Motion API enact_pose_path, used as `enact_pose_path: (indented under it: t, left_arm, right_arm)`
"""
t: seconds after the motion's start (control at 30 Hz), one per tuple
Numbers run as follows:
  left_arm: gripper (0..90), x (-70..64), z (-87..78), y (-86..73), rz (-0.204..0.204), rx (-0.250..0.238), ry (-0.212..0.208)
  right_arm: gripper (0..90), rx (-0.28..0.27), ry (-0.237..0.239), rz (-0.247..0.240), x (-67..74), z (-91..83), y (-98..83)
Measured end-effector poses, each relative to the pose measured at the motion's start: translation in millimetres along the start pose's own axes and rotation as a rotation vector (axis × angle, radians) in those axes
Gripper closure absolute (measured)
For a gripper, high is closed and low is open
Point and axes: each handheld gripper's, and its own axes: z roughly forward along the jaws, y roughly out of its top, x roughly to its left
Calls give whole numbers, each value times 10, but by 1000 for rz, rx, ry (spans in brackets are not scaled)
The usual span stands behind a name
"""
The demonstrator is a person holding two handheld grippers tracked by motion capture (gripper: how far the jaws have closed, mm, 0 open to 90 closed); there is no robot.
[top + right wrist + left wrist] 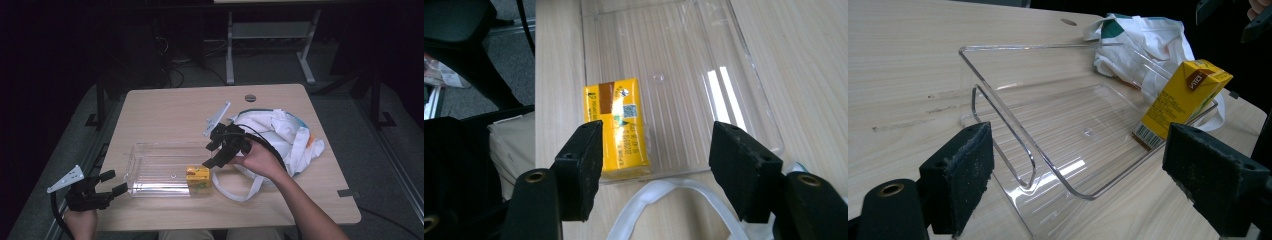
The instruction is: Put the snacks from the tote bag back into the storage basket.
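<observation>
A clear plastic tray (155, 167) lies on the wooden table. A yellow drink carton (198, 177) stands in its near right corner. My right gripper (211, 154) hovers just above and to the right of the carton, held by a hand, jaws open and empty. In the right gripper view the gripper (656, 135) looks down on the carton (621, 125), which sits past the left jaw inside the tray (704, 60). My left gripper (117, 181) rests open at the tray's left end. Its own view shows the gripper (1080, 145) facing the tray (1013, 125) and the carton (1183, 100).
A white cloth bag (282, 135) lies crumpled to the right of the tray, its strap (240, 192) looping toward the front edge. The bag (1143, 45) is beyond the tray in the left gripper view. A chair and floor lie past the table edge in the right gripper view.
</observation>
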Motion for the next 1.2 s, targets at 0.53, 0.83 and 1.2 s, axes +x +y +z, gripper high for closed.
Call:
enact_pose_path:
  t: [0.53, 0.83, 1.2]
  left_arm:
    - [128, -5, 10, -2, -7, 1, 0]
    - [128, -4, 8, -3, -6, 0, 0]
    - [128, -7, 11, -4, -8, 1, 1]
  right_arm:
    - [352, -29, -53, 75, -175, -179, -202]
    - [350, -37, -91, 121, -236, -283, -342]
    - [347, -46, -126, 157, -287, -422, -527]
